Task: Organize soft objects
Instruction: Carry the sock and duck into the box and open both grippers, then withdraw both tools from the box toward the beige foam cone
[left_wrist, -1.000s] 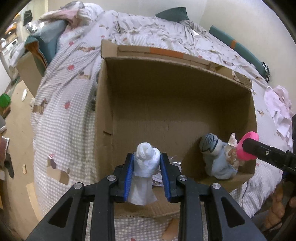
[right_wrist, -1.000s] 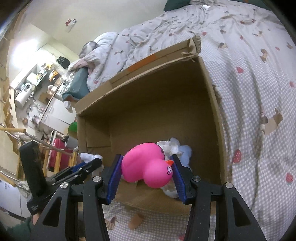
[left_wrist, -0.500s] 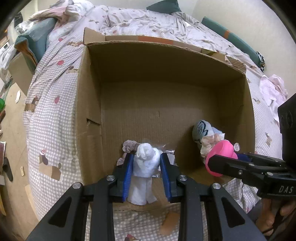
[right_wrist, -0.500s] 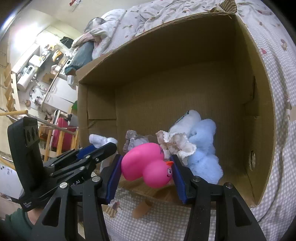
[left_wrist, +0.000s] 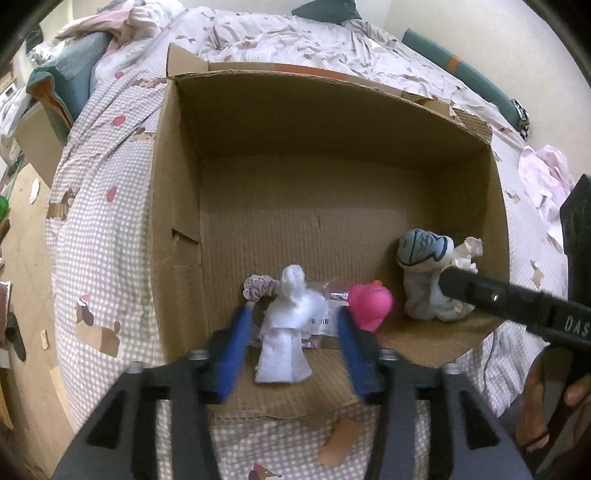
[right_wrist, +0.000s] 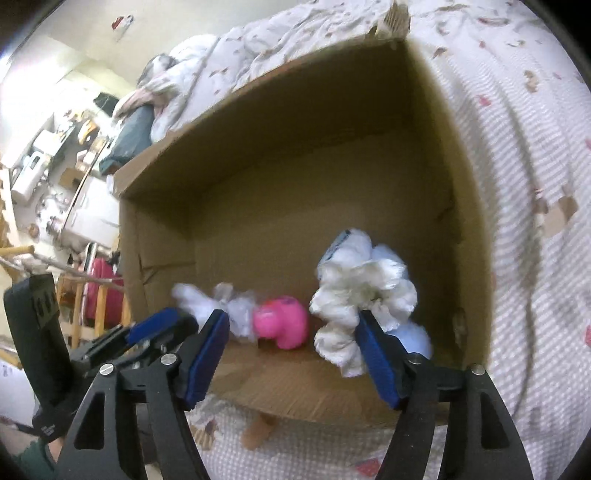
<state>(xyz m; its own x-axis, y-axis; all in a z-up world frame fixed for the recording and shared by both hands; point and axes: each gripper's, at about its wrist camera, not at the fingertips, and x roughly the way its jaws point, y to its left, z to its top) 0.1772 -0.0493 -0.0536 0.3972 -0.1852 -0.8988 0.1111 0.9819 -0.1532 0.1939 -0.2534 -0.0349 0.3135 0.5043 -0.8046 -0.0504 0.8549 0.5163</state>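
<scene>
Open brown cardboard box (left_wrist: 177, 206), standing on a bed with a checked, patterned quilt (left_wrist: 103, 229). Contents, all along the near wall:

- 1 white knotted cloth bundle (left_wrist: 290, 317), at the left, between the spread left tongs (left_wrist: 293, 354) and touching neither blade as far as the left wrist view shows; released, by that reading.
- 1 pink rubber duck (right_wrist: 282, 325), lying on the box floor just right of the bundle; the right tongs (right_wrist: 291, 360) stand wide apart around empty space in front of it, holding nothing.
- 1 greyish frilled scrunchie (left_wrist: 256, 290), behind the bundle.
- 1 crinkled clear plastic wrapper (left_wrist: 332, 291), under and behind the bundle and duck.
- 1 pale blue and white rolled sock (left_wrist: 424, 266), in the right corner, with a white ruffled fabric piece (right_wrist: 362, 295) against it.

Status: both carried items appear delivered. Outstanding: a crumpled pink garment (left_wrist: 546, 184) lies on the quilt outside the box, right side; whether it belongs to the task cannot be told.
</scene>
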